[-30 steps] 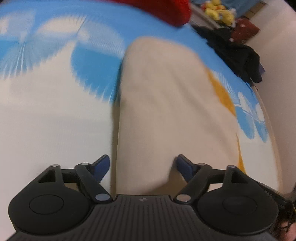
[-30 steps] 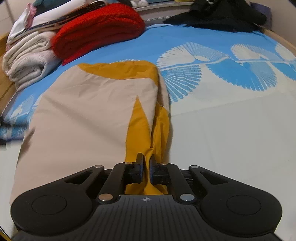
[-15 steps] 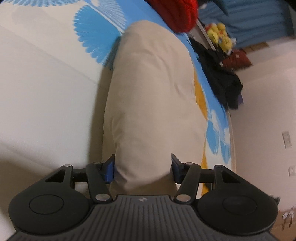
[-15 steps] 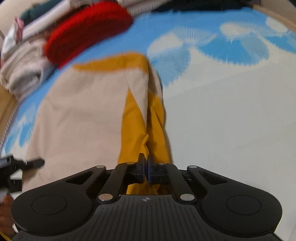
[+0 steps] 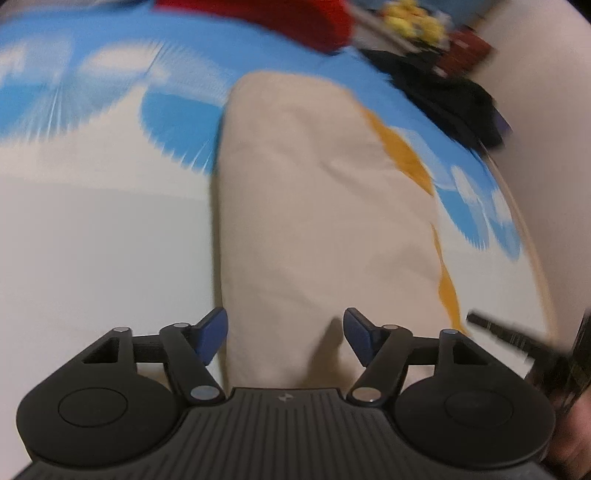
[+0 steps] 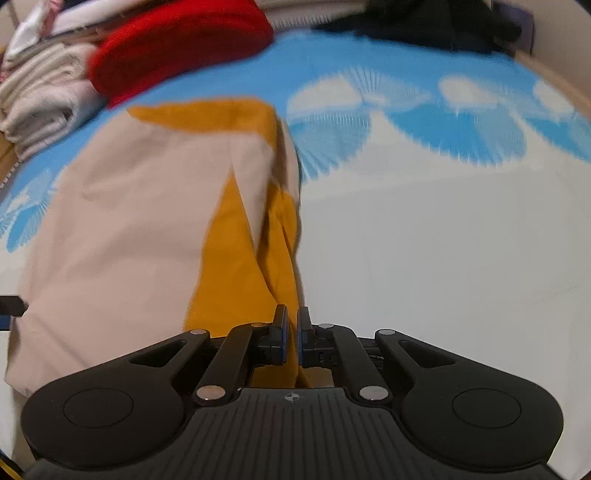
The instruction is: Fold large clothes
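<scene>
A beige garment with mustard-yellow panels lies folded lengthwise on the bed. Its near end runs between the blue pads of my left gripper. The jaws are opening, and a gap with shadow shows at the right pad, so the pads do not press on the cloth. In the right wrist view the same garment stretches away. My right gripper is shut on its mustard edge, with the yellow cloth pinched between the pads. A blurred black part of the other tool shows at the right.
The bedsheet is white with blue fan prints. A red folded knit and a stack of pale folded clothes sit at the far left. Black clothes lie at the far edge, with yellow plush toys beyond.
The left jaws narrowed around the beige fold, then spread a little, and that view swung and lifted. The right jaws closed from a small gap onto the mustard cloth.
</scene>
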{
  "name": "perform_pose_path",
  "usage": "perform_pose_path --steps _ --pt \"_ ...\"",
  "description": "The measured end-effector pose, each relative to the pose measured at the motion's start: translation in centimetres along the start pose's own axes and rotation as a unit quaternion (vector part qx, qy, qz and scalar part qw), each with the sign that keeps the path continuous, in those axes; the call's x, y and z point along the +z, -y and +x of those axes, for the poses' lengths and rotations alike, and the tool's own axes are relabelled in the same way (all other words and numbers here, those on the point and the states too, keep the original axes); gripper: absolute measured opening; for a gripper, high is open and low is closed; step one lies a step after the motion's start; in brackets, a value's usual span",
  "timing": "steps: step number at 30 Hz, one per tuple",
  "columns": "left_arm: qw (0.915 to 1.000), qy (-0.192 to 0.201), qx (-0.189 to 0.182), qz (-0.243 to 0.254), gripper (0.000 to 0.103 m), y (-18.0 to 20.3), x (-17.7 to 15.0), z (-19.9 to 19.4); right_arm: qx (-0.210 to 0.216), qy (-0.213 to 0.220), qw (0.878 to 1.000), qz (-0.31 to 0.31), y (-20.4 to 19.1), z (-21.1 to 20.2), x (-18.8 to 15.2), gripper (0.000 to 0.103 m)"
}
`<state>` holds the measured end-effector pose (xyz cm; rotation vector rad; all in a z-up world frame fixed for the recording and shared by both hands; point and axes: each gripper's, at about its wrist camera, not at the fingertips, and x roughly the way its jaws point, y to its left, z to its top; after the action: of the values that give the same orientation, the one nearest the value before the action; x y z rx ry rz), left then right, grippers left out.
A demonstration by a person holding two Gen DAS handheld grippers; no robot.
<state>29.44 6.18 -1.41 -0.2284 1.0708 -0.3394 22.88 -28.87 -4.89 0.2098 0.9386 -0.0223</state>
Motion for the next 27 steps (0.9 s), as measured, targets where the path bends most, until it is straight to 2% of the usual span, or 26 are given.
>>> perform_pose_path --steps 2,4,5,7,8,10,12,14,16,18,19,20,22,24,25,27 --pt "0.9967 -0.027 0.044 0.063 0.071 1.1 -1.7 1.2 0.013 0.008 1.0 -0.01 -0.5 -0.6 -0.3 0.004" --pt "0.9876 -0.039 0.101 0.114 0.077 1.8 -3.6 2.1 0.034 -0.013 0.999 -0.013 -0.7 -0.3 -0.6 0.005" --pt "0.9831 -0.031 0.123 0.132 0.077 2.2 -4.1 1.8 0.029 -0.027 0.999 -0.021 -0.9 0.0 -1.0 0.005" --pt "0.9766 -0.005 0.153 0.151 0.077 3.6 -4.6 -0.1 -0.011 -0.047 0.998 -0.051 -1.3 0.3 -1.7 0.006" --pt "0.9737 0.012 0.167 0.154 0.081 4.2 -4.9 -1.2 -0.029 -0.044 0.997 -0.059 -1.4 -0.1 -1.9 0.006" --pt "0.9693 0.063 0.18 0.155 0.088 5.8 -6.0 -4.4 -0.045 -0.011 0.997 -0.064 -1.4 -1.8 -1.9 0.006" --pt "0.9649 0.113 0.174 0.161 0.095 7.6 -7.2 -7.7 -0.05 0.047 0.994 -0.082 -1.9 -4.7 -1.8 0.006" --pt "0.9584 0.154 0.168 0.172 0.102 9.5 -8.5 -10.6 -0.052 0.11 0.987 -0.106 -2.7 -7.9 -2.1 0.02" --pt "0.9484 0.2 0.164 0.183 0.103 11.6 -10.2 -13.3 -0.051 0.182 0.972 -0.137 -3.8 -11.8 -3.2 0.06" --pt "0.9419 0.231 0.154 0.189 0.103 13.4 -12.2 -15.3 -0.048 0.24 0.959 -0.143 -4.3 -15.1 -4.6 0.082" --pt "0.9403 0.241 0.151 0.187 0.103 14.2 -13.2 -15.9 -0.045 0.255 0.956 -0.138 -4.4 -16.3 -5.4 0.089" --pt "0.9397 0.247 0.149 0.183 0.103 15.0 -14.1 -16.3 -0.041 0.265 0.954 -0.131 -4.5 -17.4 -6.2 0.091" --pt "0.9405 0.255 0.15 0.167 0.103 16.1 -16.0 -16.6 -0.039 0.27 0.954 -0.122 -4.7 -19.0 -8.2 0.102" --pt "0.9424 0.26 0.147 0.15 0.103 16.6 -18.1 -16.1 -0.043 0.263 0.957 -0.114 -4.9 -19.9 -10.2 0.102" --pt "0.945 0.257 0.144 0.142 0.103 16.7 -18.9 -15.4 -0.047 0.244 0.962 -0.116 -5.4 -20.3 -11.0 0.102" --pt "0.9532 0.228 0.154 0.125 0.103 16.6 -20.2 -13.5 -0.053 0.231 0.965 -0.11 -5.9 -21.0 -12.0 0.102"
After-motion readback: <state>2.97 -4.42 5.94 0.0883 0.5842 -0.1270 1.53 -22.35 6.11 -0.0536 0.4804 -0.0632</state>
